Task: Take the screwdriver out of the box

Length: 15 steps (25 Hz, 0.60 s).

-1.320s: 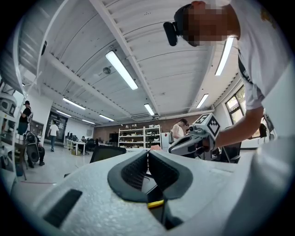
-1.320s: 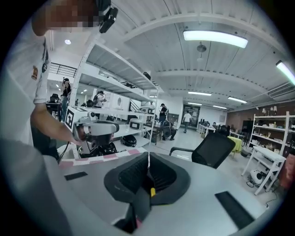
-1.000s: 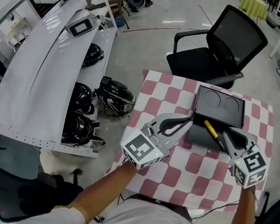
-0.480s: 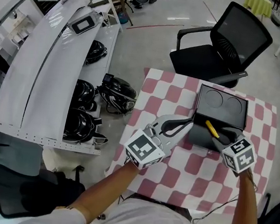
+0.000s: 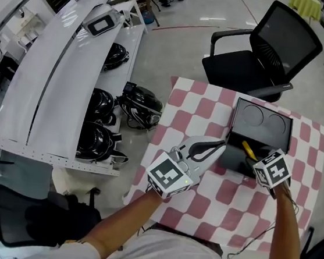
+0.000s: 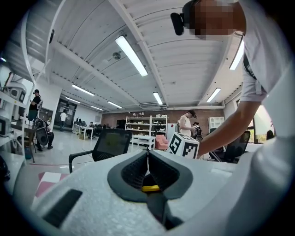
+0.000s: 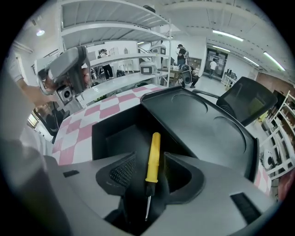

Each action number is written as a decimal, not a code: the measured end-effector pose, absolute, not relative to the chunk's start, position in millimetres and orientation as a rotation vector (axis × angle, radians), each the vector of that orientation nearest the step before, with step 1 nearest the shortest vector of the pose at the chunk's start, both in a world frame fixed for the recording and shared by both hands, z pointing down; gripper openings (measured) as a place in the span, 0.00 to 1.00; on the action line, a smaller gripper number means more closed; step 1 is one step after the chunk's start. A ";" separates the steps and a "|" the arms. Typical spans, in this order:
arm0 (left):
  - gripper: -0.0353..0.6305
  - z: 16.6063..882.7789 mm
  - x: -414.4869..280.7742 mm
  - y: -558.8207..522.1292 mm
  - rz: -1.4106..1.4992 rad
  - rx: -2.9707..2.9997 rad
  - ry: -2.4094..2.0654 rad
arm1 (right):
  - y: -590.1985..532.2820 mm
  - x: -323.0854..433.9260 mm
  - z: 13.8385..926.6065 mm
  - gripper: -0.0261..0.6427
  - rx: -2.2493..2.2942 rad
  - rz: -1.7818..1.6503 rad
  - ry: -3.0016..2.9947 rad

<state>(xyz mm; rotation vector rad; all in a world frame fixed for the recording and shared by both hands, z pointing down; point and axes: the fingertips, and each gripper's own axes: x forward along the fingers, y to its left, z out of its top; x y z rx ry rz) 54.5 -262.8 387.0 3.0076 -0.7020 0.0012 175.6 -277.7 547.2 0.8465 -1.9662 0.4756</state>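
since a second ago our right claw (image 7: pixel 150 168) has dipped down into the box (image 7: pixel 108 133) on the bench (image 5: pixel 188 103). its jaws are opening around the screwdriver (image 7: pixel 153 154), which lies inside with its handle toward 12 o'clock, not yet pinched. our left claw (image 6: pixel 147 159) sits closed at the box's 9 o'clock edge. we judge the grasp comes next.
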 end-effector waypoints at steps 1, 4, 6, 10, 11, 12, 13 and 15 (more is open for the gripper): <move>0.08 387.6 54.0 -263.4 0.002 3.005 -0.705 | -278.6 176.0 550.0 0.26 0.843 0.481 -1.957; 0.08 390.0 51.6 -266.0 0.004 2.997 -0.715 | -280.6 175.9 557.7 0.26 0.831 0.488 -1.934; 0.08 392.2 50.3 -267.4 0.006 2.992 -0.721 | -281.8 176.2 561.9 0.26 0.826 0.486 -1.918; 0.08 395.6 49.6 -268.6 0.010 2.975 -0.730 | -282.3 176.1 568.2 0.25 0.820 0.485 -1.893; 0.08 395.9 49.9 -268.6 0.010 2.975 -0.729 | -282.2 176.2 569.3 0.25 0.820 0.487 -1.889; 0.08 396.2 50.2 -268.9 0.010 2.972 -0.730 | -282.2 176.4 570.0 0.25 0.820 0.490 -1.886; 0.08 396.5 50.4 -269.4 0.009 2.969 -0.731 | -282.5 176.5 570.2 0.25 0.821 0.493 -1.885; 0.08 397.6 50.9 -270.3 0.011 2.964 -0.734 | -283.3 177.0 570.6 0.25 0.821 0.498 -1.887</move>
